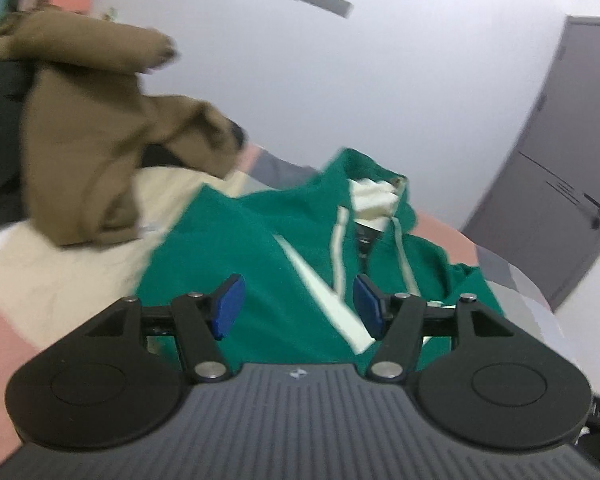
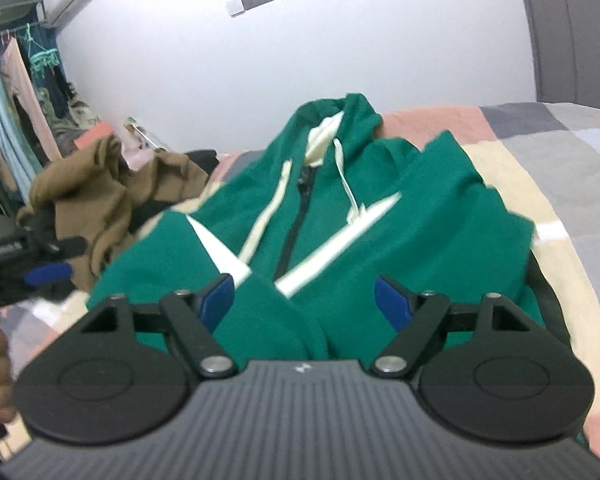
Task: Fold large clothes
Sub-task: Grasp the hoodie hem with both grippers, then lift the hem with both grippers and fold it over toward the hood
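Both hand-held grippers, left (image 1: 298,306) and right (image 2: 306,300), gape empty above the green hoodie (image 2: 340,200).

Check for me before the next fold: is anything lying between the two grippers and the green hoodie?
Nothing visible does. The green hoodie lies spread on the bed right in front of the left gripper and right gripper, both open and empty. The brown garment sits off to the left, beside the hoodie.
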`<state>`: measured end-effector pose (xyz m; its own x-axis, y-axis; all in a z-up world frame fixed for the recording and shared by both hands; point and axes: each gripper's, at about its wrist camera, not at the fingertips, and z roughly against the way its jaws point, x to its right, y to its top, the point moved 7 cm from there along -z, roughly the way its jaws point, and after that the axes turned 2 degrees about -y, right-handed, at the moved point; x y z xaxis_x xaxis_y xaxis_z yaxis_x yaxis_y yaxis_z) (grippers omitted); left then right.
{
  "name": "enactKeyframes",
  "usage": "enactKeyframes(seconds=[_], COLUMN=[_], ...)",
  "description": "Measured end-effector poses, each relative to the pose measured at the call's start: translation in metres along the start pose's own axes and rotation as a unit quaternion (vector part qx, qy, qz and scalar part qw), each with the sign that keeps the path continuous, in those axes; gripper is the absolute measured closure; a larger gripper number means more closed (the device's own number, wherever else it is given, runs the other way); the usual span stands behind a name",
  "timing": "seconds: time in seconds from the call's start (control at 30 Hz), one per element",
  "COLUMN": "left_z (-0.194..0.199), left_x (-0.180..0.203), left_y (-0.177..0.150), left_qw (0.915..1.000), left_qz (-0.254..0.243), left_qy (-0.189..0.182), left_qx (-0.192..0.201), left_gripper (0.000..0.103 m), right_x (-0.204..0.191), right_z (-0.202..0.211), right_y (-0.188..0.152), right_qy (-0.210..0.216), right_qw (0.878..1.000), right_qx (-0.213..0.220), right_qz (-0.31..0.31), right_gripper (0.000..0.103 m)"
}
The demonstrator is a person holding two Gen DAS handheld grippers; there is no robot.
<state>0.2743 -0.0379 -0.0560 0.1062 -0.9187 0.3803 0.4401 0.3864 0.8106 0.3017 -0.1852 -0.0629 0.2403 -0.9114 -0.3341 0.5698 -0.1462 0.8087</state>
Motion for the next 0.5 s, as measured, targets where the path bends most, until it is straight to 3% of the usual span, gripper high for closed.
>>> enactKeyframes(seconds=[0.2, 0.5], left_z=[-0.1, -0.296], left_x=[0.026, 0.031], left_y=[0.027, 0.105], left_qw=[0.9982, 0.9982], left_qz=[0.01, -0.019], left_qy=[-0.029, -0.012], left_qx=[-0.052, -0.056], left_gripper=[0.037, 0.037], right_x=[0.019, 0.066], right_z=[-0.058, -0.238], right_y=[0.059, 0.153], right_qy=[0.02, 0.014], right_qw=[1.0, 1.0], right_qx=[0.004, 0.018], right_qz=[-0.019, -0.021], right_gripper=[0.024, 0.024])
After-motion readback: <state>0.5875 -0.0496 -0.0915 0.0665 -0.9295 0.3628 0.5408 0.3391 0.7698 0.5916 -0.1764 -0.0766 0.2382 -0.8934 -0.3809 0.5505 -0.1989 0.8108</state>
